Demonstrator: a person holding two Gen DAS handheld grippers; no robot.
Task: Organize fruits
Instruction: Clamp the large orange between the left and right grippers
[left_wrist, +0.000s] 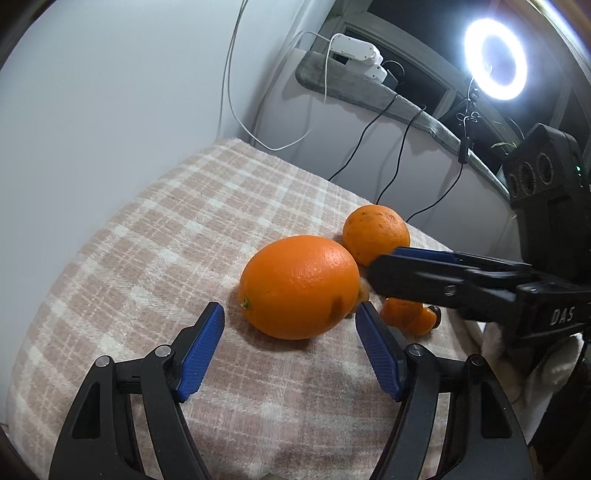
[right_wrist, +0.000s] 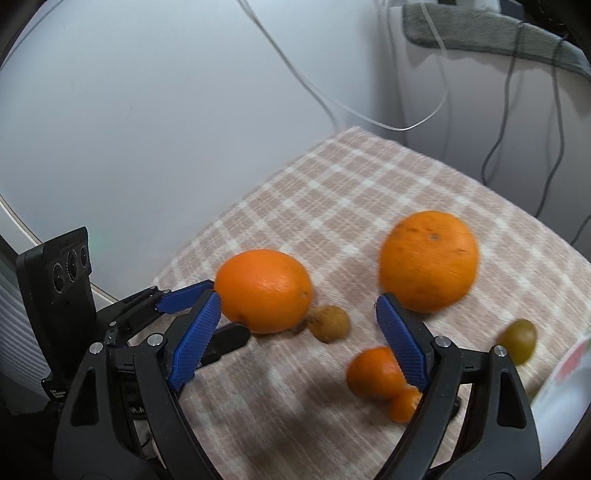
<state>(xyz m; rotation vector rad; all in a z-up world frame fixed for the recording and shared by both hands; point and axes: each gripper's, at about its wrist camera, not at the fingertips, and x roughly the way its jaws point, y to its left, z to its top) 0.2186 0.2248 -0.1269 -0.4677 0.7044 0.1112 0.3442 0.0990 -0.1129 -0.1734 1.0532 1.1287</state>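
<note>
Oranges (left_wrist: 299, 286) lie just ahead of both jaws, which gape wide, grasping nothing.

The white letters "DAS" stand on the black body of the right gripper (left_wrist: 384, 275), at four o'clock in the left wrist view.

Bright orange fruit (left_wrist: 299, 286) lies on a beige-and-white checked cloth (left_wrist: 147, 258); blue-padded black jaws.
</note>
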